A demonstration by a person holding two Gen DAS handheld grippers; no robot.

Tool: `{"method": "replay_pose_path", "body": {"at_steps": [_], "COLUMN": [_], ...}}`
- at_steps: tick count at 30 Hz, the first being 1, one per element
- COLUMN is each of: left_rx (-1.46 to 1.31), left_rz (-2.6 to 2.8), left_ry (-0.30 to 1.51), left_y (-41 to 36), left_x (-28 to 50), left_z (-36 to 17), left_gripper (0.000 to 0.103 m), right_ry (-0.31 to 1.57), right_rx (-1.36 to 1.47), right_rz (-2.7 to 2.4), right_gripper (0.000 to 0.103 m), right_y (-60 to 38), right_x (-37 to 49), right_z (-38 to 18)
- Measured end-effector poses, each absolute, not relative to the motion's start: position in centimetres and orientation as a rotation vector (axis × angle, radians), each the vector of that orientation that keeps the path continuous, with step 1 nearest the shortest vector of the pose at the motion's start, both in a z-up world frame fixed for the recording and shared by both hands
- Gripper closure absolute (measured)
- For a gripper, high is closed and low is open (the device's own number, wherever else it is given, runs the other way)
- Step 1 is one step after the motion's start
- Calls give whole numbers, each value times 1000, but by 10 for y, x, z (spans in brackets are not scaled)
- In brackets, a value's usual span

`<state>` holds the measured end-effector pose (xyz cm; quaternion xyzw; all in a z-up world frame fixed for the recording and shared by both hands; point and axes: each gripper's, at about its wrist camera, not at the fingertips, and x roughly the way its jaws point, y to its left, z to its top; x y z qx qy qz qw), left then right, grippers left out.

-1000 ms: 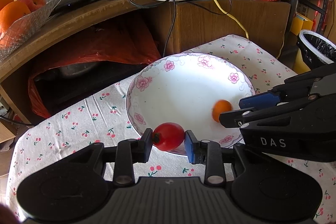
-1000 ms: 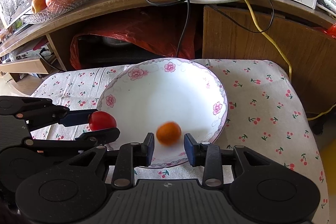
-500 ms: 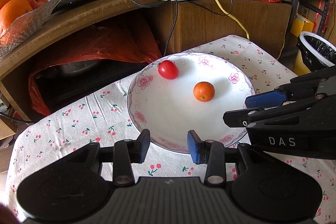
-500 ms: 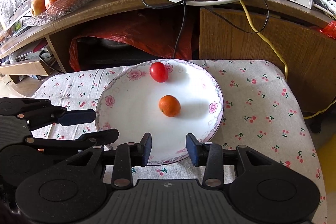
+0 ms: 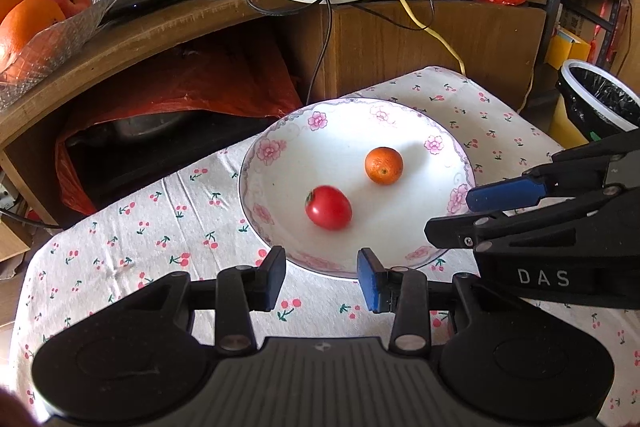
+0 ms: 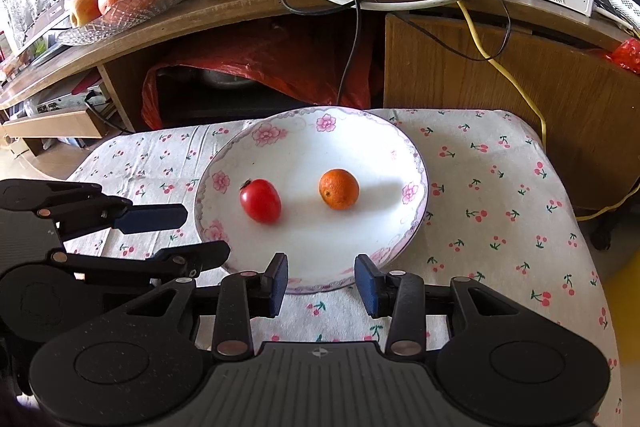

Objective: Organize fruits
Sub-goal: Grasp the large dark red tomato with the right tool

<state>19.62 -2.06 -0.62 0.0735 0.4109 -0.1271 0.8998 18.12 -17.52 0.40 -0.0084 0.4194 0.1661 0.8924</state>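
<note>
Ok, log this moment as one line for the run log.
left gripper: open, empty | right gripper: open, empty | tomato: in plate | orange: in plate, apart from tomato | stage: both fruits placed

The plate [image 6: 416, 163] holds a tomato [image 6: 260, 201] and an orange [image 6: 339, 189], apart, with bare white between and in front of them. Its near rim is unobstructed. The left hand-held gripper [image 6: 192, 233] flanks the plate's left edge; cherry-print cloth [image 6: 500, 211] lies bare to the right.

left gripper [image 5: 322, 277]: black ribbed body, silver screws, blue pad at 3 o'clock
right gripper [image 6: 321, 277]: black, blue pads, white "DAS" lettering on its side
</note>
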Motion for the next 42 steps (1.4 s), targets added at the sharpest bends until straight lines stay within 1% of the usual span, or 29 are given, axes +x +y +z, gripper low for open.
{"method": "replay_pose_path", "body": {"at_steps": [7, 11, 15, 29, 38, 42], "left_rx": [137, 143, 138, 142, 154, 179], "left_rz": [-281, -296, -310, -328, -336, -319], "left_ry": [861, 865, 870, 903, 942, 935], "left_y": [-19, -18, -16, 0, 11, 14], "left_x": [188, 180, 172, 150, 133, 126], "left_z": [-4, -2, -1, -5, -16, -20], "left_gripper": [56, 55, 52, 51, 51, 49], "right_ry": [885, 902, 924, 944, 985, 1002], "right_rx": [-29, -41, -54, -17, -26, -45], "right_rz": [355, 363, 376, 448, 525, 557], "right_gripper": [66, 62, 62, 60, 56, 56], "right_y": [-177, -179, -182, -192, -189, -182], "right_x": [171, 165, 159, 145, 133, 128], "right_z": [3, 0, -5, -1, -4, -6]}}
